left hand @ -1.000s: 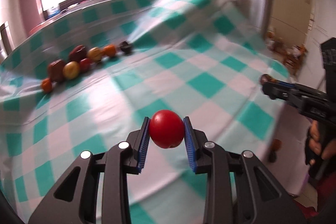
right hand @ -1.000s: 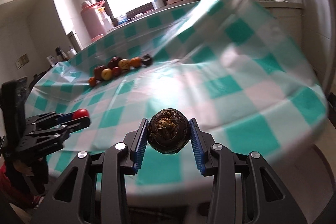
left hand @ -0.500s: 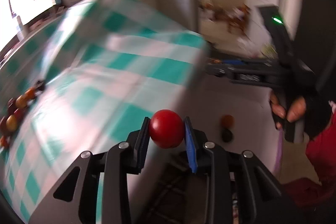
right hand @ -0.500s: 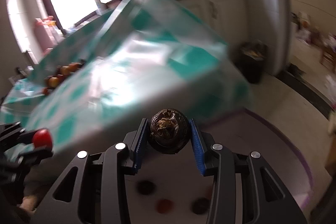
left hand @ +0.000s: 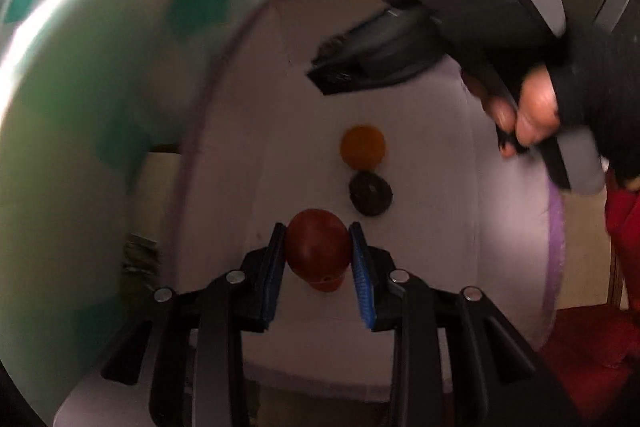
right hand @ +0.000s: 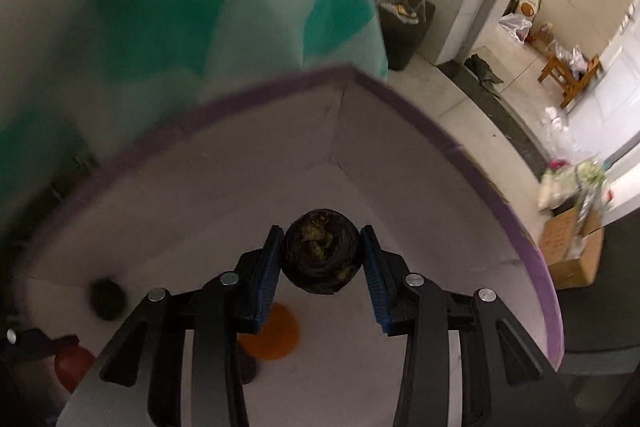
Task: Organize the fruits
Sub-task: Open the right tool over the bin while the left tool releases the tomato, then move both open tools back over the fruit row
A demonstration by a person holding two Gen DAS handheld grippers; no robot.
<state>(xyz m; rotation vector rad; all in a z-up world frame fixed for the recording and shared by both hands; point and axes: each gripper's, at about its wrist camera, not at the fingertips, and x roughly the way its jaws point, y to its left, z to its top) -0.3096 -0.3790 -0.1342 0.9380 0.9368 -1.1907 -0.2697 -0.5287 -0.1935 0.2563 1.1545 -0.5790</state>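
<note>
My left gripper (left hand: pixel 318 253) is shut on a red round fruit (left hand: pixel 316 247) and holds it over a pale box with a purple rim (left hand: pixel 556 227). In the box lie an orange fruit (left hand: pixel 363 145) and a dark wrinkled fruit (left hand: pixel 370 194). My right gripper (right hand: pixel 321 251) is shut on a dark wrinkled fruit (right hand: pixel 320 251) above the same box (right hand: pixel 456 143). Below it lie an orange fruit (right hand: pixel 276 337) and a dark fruit (right hand: pixel 106 297). The left gripper's red fruit (right hand: pixel 72 365) shows at lower left. The right gripper's body (left hand: pixel 400 7) crosses the left wrist view above the box.
The green-and-white checked tablecloth (left hand: pixel 80 107) hangs beside the box on the left, also in the right wrist view (right hand: pixel 160 7). A dark bin (right hand: pixel 404 27), a wooden stool (right hand: pixel 568 71) and a cardboard carton (right hand: pixel 572 251) stand on the tiled floor.
Both grippers have swung away from the table and down over the box beside it, each still holding its fruit. The row of fruits on the table has left view.
</note>
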